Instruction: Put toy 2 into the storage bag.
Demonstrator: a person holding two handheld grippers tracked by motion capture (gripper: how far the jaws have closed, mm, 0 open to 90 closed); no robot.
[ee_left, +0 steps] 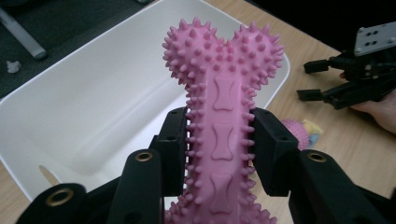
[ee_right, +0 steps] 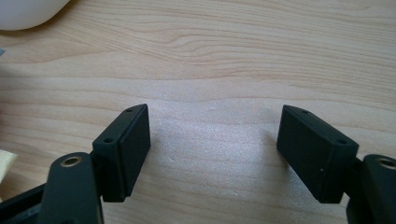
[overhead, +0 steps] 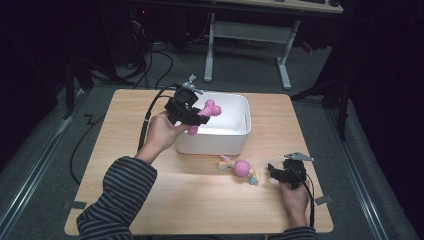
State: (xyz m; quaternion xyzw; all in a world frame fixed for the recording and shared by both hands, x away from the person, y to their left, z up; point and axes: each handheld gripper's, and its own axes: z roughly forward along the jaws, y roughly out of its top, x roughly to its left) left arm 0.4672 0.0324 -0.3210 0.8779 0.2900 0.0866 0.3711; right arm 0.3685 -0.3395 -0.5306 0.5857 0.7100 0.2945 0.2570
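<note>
A pink spiky rubber bone [ee_left: 223,98] is clamped by its shaft in my left gripper [ee_left: 219,149], which is shut on it. The bone [overhead: 209,111] hangs in my left gripper [overhead: 197,116] over the left part of a white rectangular bin [overhead: 235,135]. Inside, the bin [ee_left: 93,93] looks bare. A pink ball toy with pale rope ends [overhead: 241,169] lies on the table in front of the bin. My right gripper [overhead: 276,172] rests low at the table's right, just right of that toy. Its jaws stand open over bare wood [ee_right: 215,149].
The wooden table [overhead: 125,150] has bare room at left and along its front edge. A desk frame and cables stand on the dark floor behind the table. The right gripper [ee_left: 327,84] and its hand appear beyond the bin's corner in the left gripper view.
</note>
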